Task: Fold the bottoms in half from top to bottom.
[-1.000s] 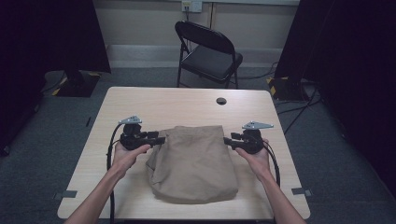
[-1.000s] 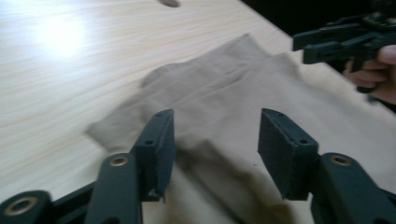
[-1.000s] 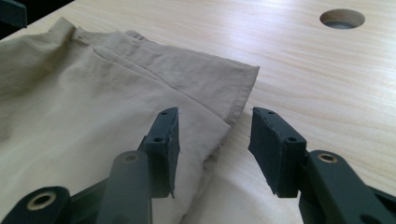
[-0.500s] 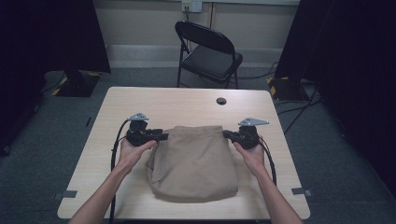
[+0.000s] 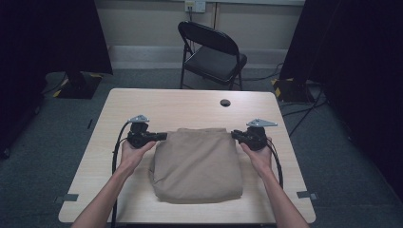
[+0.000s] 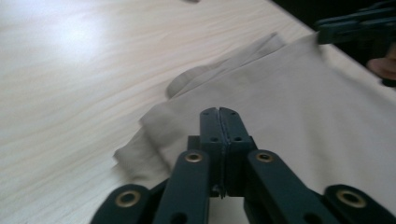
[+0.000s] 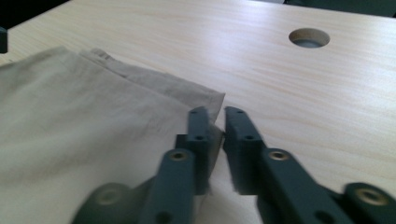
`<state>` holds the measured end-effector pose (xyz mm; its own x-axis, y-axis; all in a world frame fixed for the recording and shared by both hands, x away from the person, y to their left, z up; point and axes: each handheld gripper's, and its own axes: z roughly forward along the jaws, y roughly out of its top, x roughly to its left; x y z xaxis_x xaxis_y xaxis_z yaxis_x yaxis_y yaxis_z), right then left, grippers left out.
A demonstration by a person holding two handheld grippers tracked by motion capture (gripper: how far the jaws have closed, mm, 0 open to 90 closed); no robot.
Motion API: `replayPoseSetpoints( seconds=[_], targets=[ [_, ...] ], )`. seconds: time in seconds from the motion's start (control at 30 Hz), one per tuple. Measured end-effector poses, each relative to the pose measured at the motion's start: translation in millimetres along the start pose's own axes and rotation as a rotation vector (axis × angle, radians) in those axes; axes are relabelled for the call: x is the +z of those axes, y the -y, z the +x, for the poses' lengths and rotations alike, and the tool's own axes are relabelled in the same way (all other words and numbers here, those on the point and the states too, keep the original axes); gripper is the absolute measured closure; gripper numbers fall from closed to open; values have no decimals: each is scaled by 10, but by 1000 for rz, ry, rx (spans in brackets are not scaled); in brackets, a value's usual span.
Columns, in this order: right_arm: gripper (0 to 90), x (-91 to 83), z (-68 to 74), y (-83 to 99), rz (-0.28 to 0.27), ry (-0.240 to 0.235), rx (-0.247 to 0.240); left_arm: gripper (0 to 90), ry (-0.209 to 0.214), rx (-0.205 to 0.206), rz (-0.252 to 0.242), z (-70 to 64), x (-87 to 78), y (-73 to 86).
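Nearest the camera in the high view, two forearms are seen coming in from the bottom edge, each hand wrapped around a hand-held gripper. Between them a folded tan cloth [image 5: 197, 164] is spread flat on the desk [image 5: 142, 102], its near edge close to the desk's front and its far edge level with the two tools. The left hand-held gripper [image 5: 161, 136] is held at the cloth's far left corner, and in the left gripper view its jaws are seen pressed together with no gap, lying over the fabric; whether any cloth is pinched between them cannot be told. The right hand-held gripper [image 5: 234, 134] is placed at the cloth's far right corner, and in the right gripper view [image 7: 215, 116] its jaws are seen slightly parted with the corner edge of the cloth [image 7: 93, 116] standing in the narrow gap between them. A black cable is trailed from each tool back along the desk beside the forearm. Farther off, a round hole [image 5: 225, 102] is cut in the bare desktop, well apart from the cloth. Beyond the desk a black folding chair [image 5: 212, 52] is set on the grey carpet, and dark curtains are hung at both sides.
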<state>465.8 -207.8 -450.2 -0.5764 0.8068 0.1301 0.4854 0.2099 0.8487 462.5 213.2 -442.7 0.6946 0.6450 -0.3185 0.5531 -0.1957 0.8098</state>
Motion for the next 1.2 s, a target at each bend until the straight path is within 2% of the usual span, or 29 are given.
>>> replayPoseSetpoints(
  seconds=[0.03,0.13,0.27,0.33,0.43,0.57,0.67,0.77,0.8,0.87,1.03,1.2],
  targets=[
    [703,-26,10,-13,-6,2,-2,860,14,11,-8,-29,-31,-13],
    [690,-127,64,-44,-10,-29,-17,849,42,41,-4,-143,-112,-27],
    [769,-274,233,-34,2,-108,-69,822,102,66,29,-279,-155,43],
    [810,-337,322,-10,5,-140,-95,813,134,75,60,-350,-133,99],
    [849,-361,436,71,34,-166,-118,831,143,110,105,-433,-62,175],
    [859,-286,541,214,103,-199,-155,851,154,96,150,-431,70,296],
    [857,-210,545,268,125,-204,-152,854,141,107,192,-431,135,374],
    [847,-143,527,339,159,-199,-155,855,130,107,196,-399,135,402],
    [843,-124,517,363,170,-191,-156,854,121,100,197,-377,134,418],
    [841,-94,486,391,192,-170,-164,863,84,112,219,-328,149,452],
    [839,-63,361,427,203,-144,-130,868,84,79,234,-213,196,519],
    [824,-47,316,443,209,-140,-123,868,90,81,239,-235,238,523]
  ],
)
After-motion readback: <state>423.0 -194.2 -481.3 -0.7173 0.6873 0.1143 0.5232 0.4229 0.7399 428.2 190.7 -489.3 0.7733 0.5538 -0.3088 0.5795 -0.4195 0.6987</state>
